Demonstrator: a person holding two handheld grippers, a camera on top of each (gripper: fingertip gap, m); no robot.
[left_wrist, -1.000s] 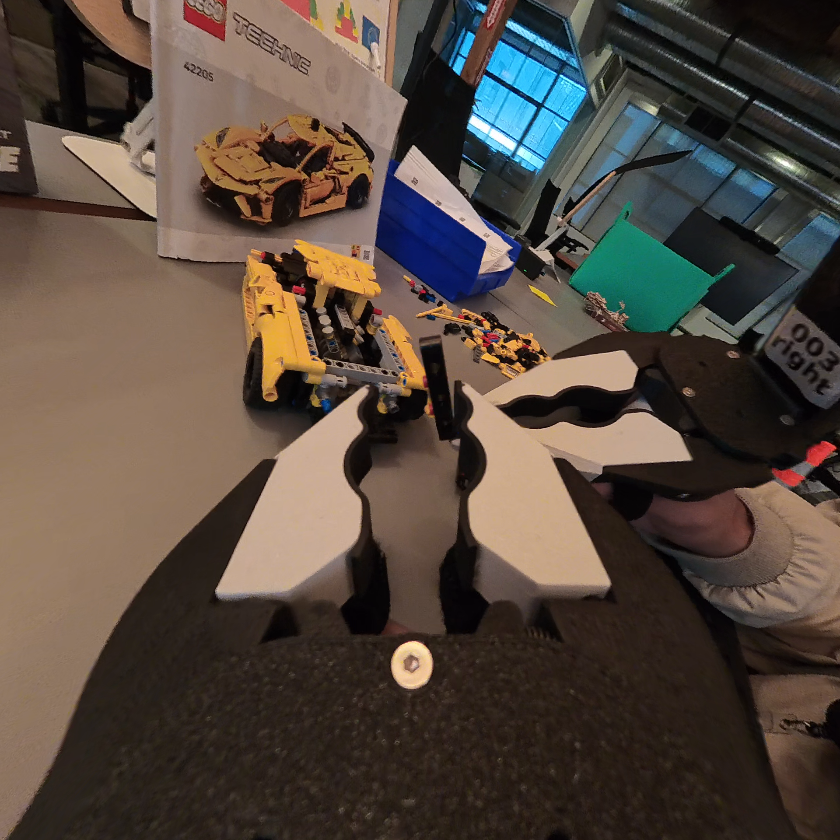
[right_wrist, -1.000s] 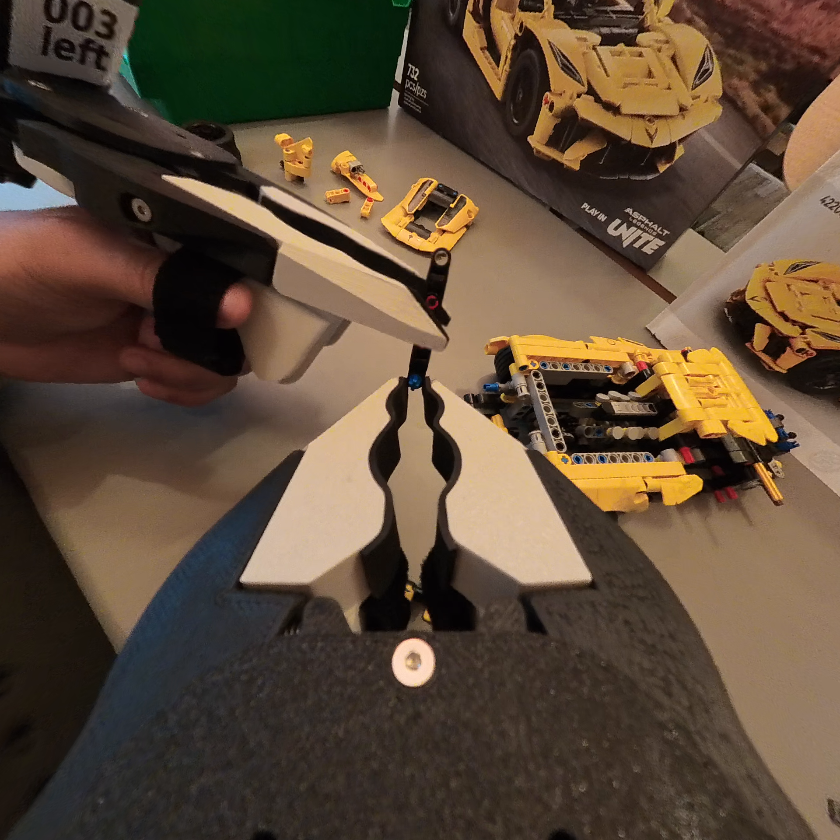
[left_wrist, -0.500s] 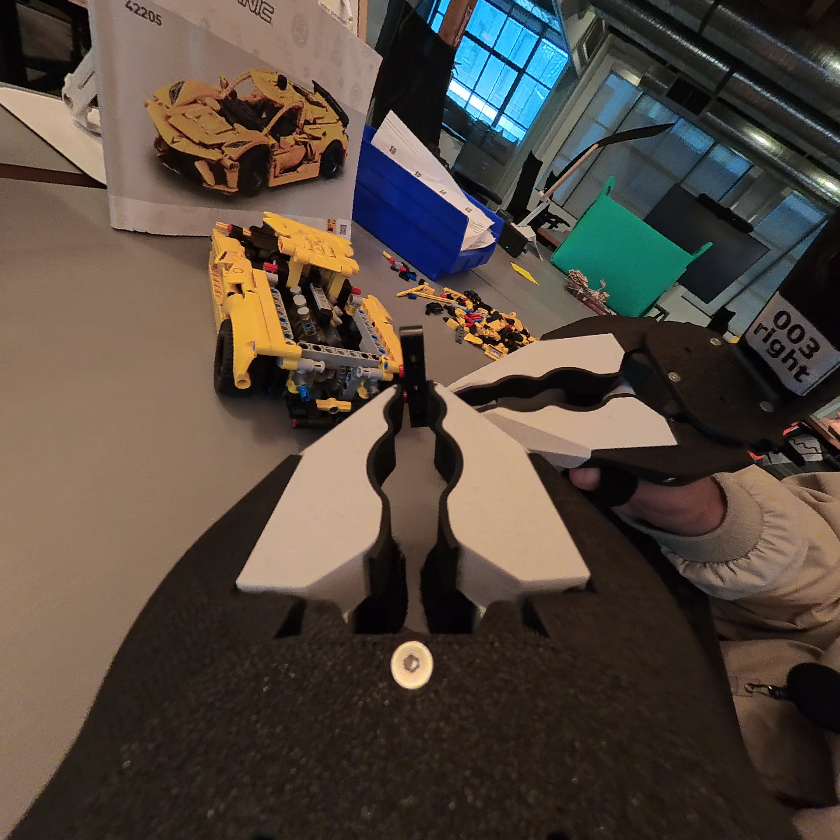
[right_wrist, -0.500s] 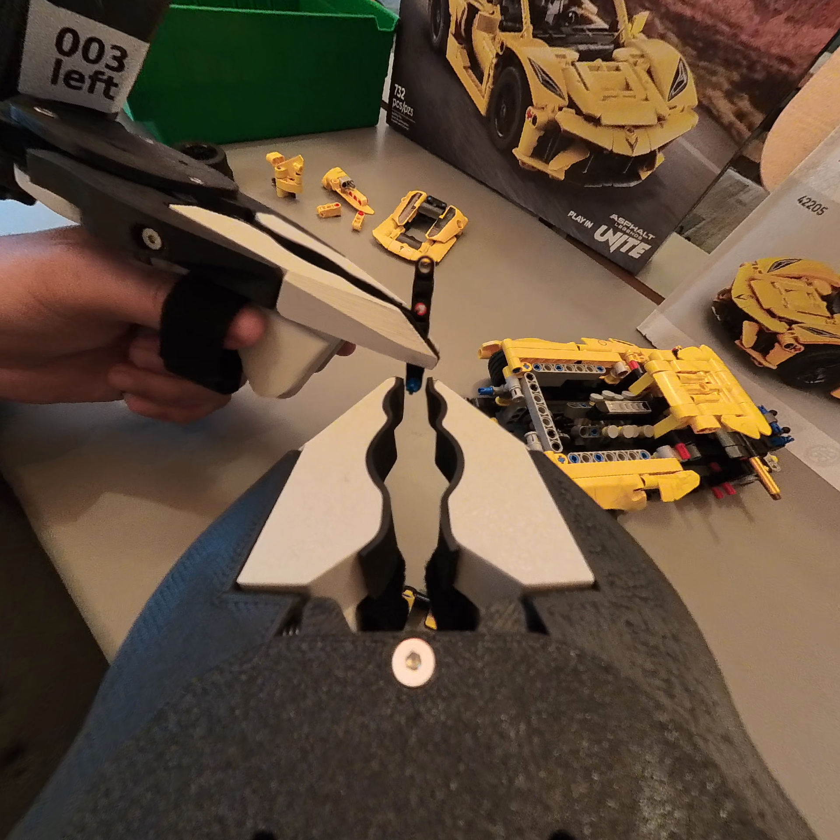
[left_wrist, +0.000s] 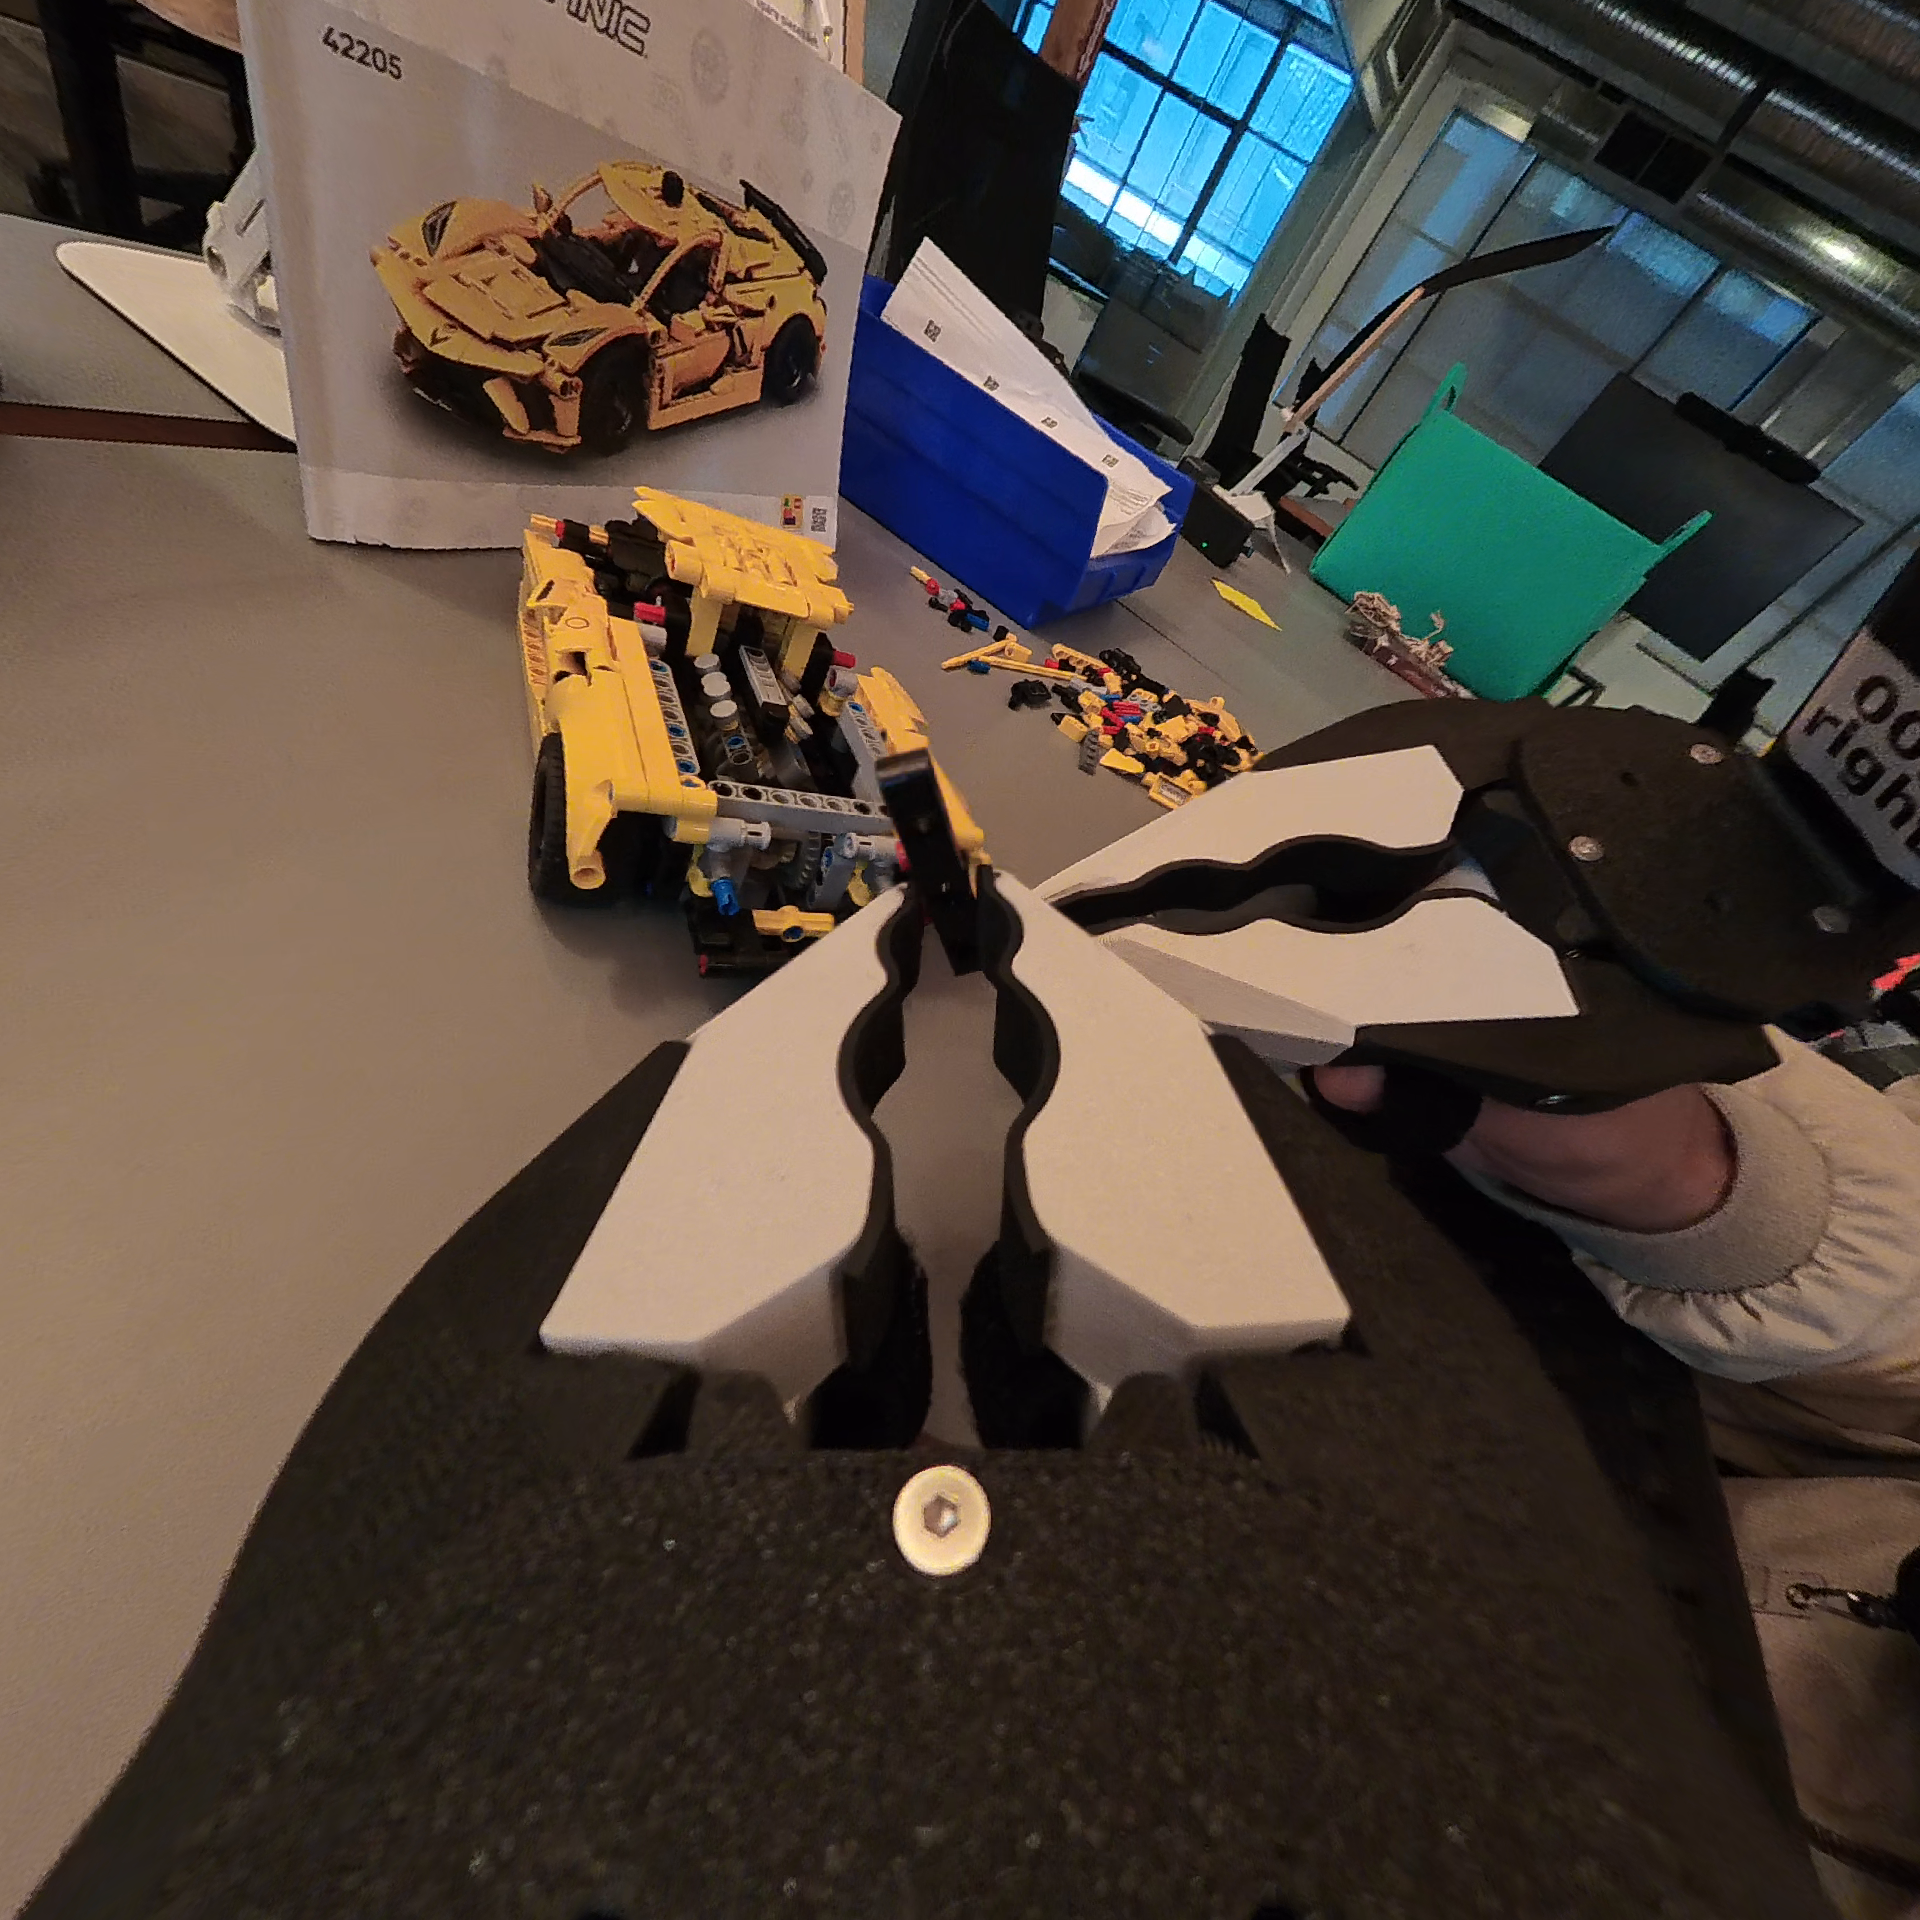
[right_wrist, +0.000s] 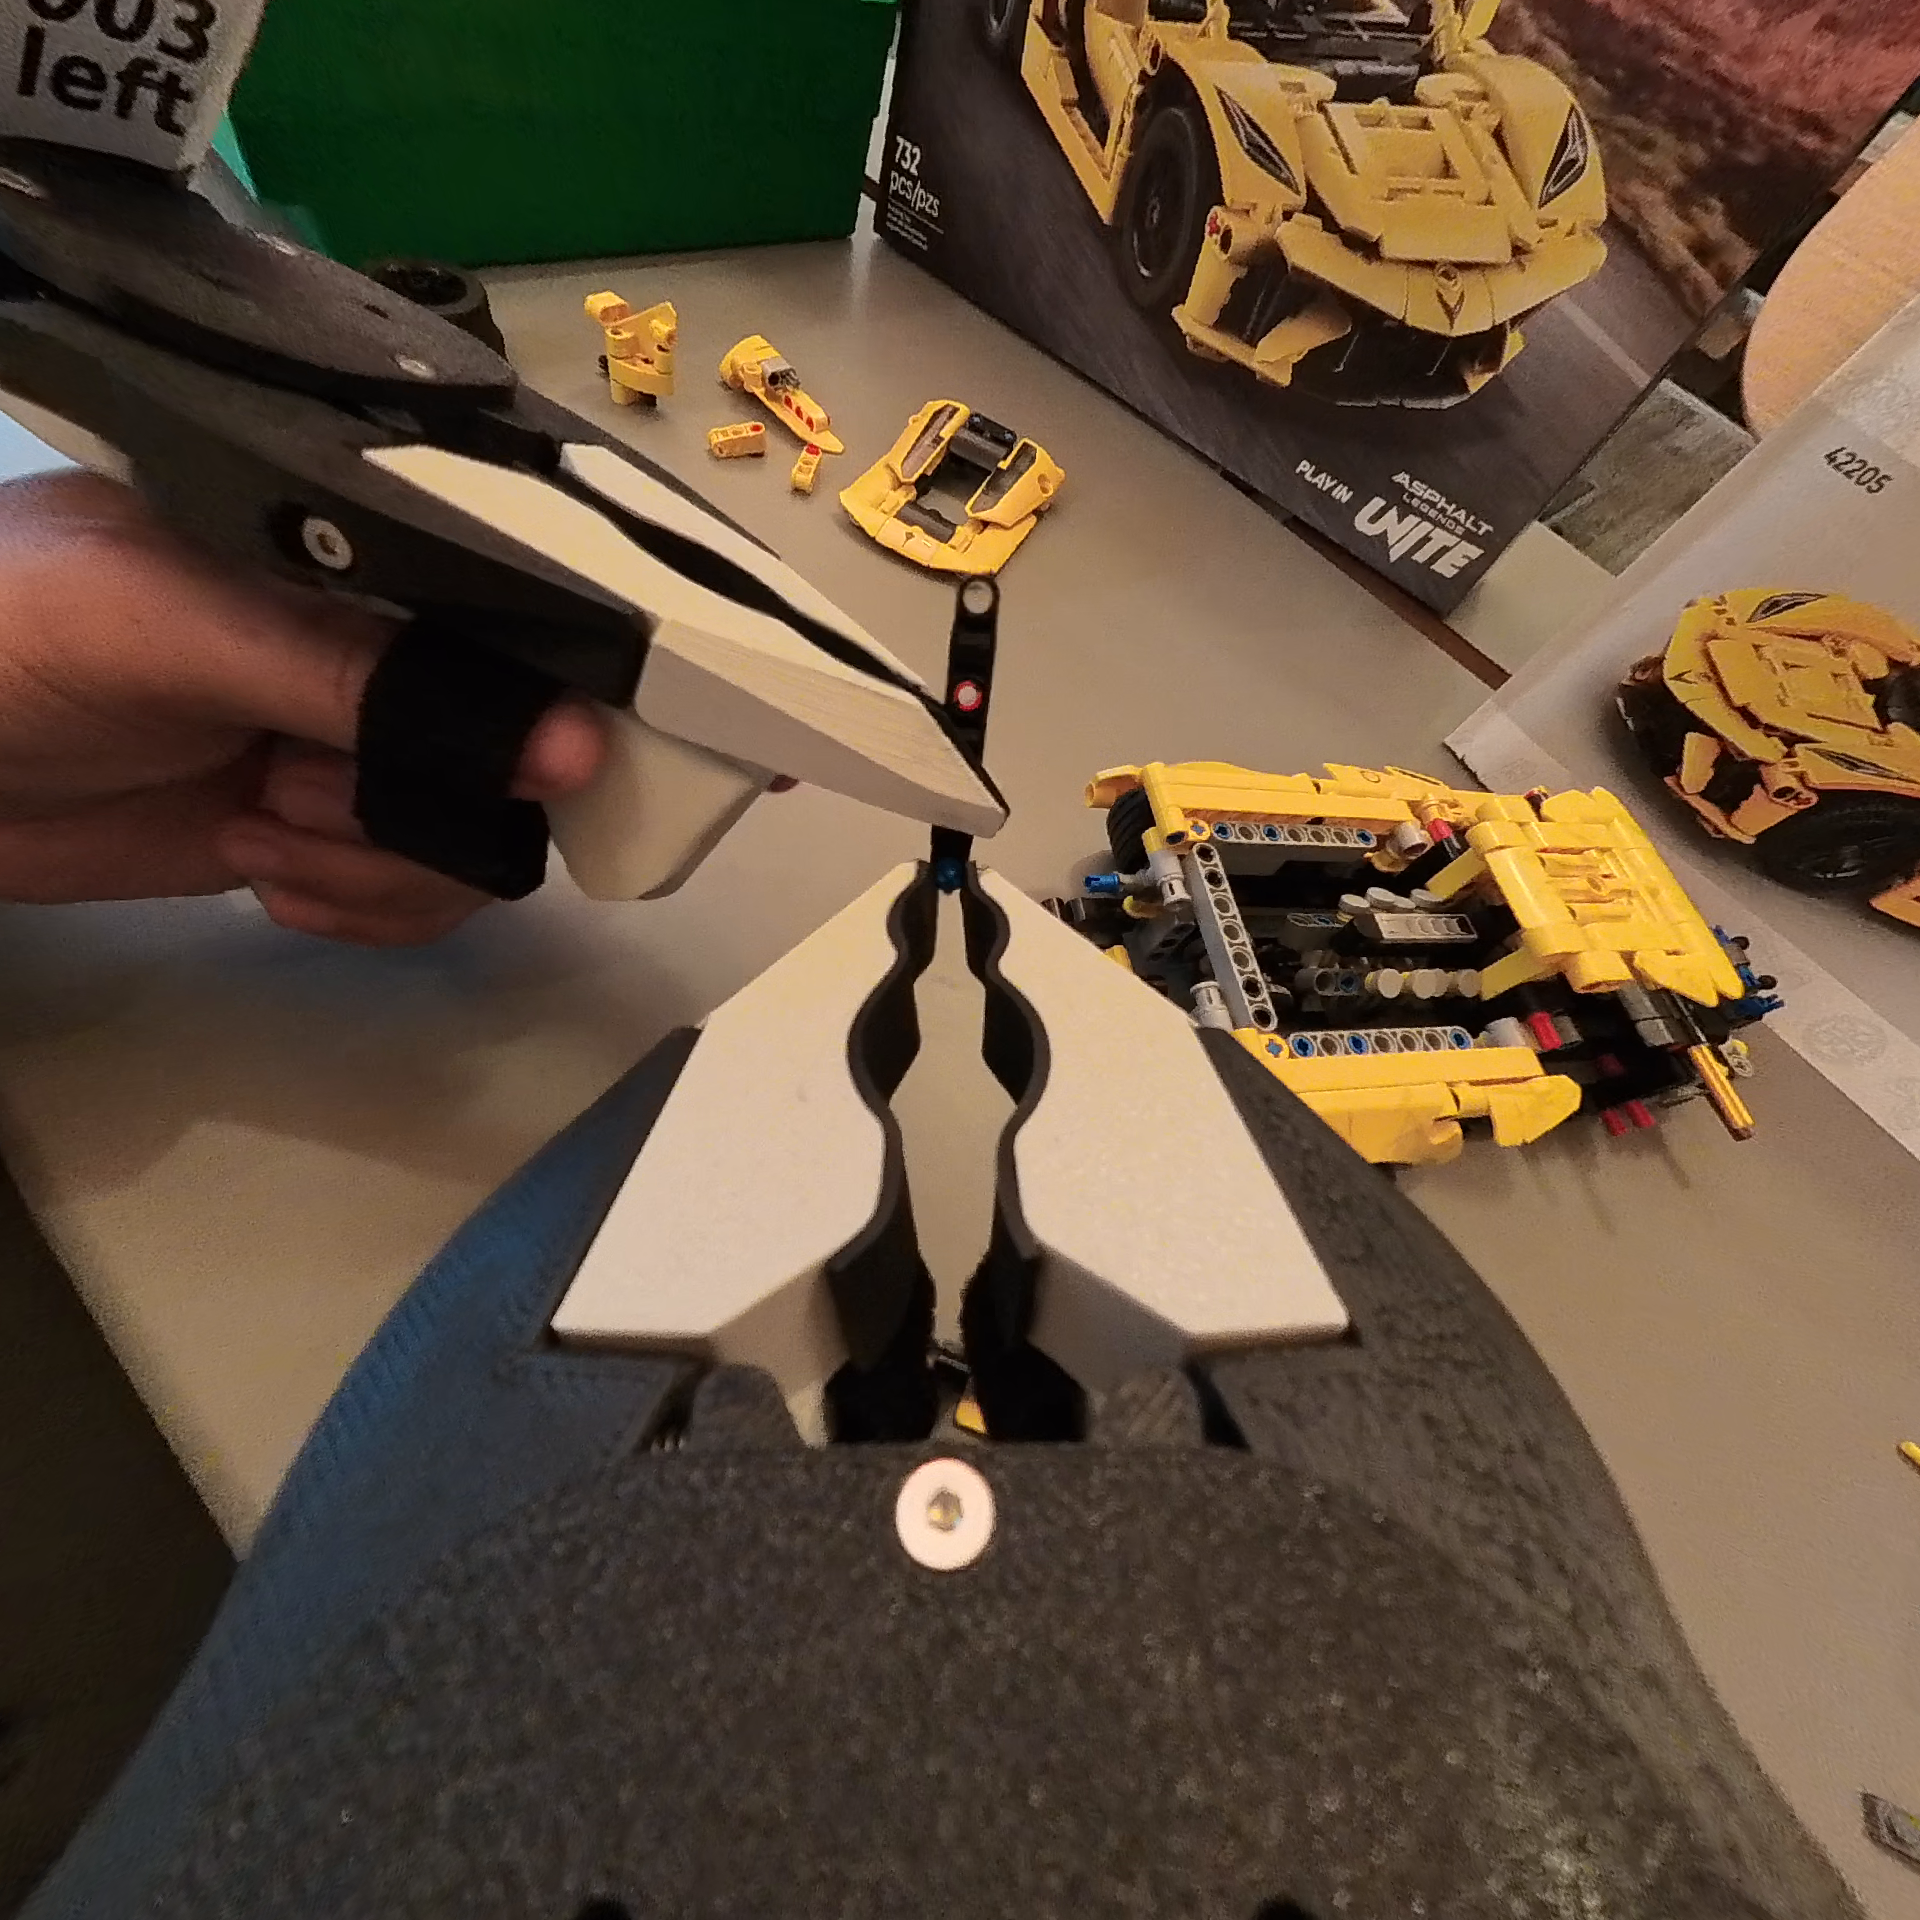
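My left gripper (left_wrist: 951, 914) is shut on a thin black beam (left_wrist: 920, 821) that sticks up past its tips. In the right wrist view the left gripper (right_wrist: 961, 753) clamps the middle of this beam (right_wrist: 975, 644), which carries a red pin. My right gripper (right_wrist: 945, 878) is shut on the beam's lower end, where a blue pin shows. It comes in from the right in the left wrist view (left_wrist: 1081, 920), tips touching my left fingers. A partly built yellow car (left_wrist: 707, 727) sits on the grey table just beyond both grippers and also shows in the right wrist view (right_wrist: 1403, 966).
An instruction booklet (left_wrist: 582, 270) stands behind the car, with a blue bin (left_wrist: 977, 499), a pile of loose parts (left_wrist: 1143, 717) and a green bin (left_wrist: 1475, 551) to its right. The right wrist view shows the set's box (right_wrist: 1351, 208), a yellow sub-assembly (right_wrist: 951, 488) and small yellow parts (right_wrist: 644, 348). My left and right fingertips are right by each other. The yellow sub-assembly (right_wrist: 951, 488) is about equally far from each gripper, around 25 cm.
My left gripper was open beside the black beam and has shut on it. The right gripper has kept its hold on the lower end. Both have shifted slightly.
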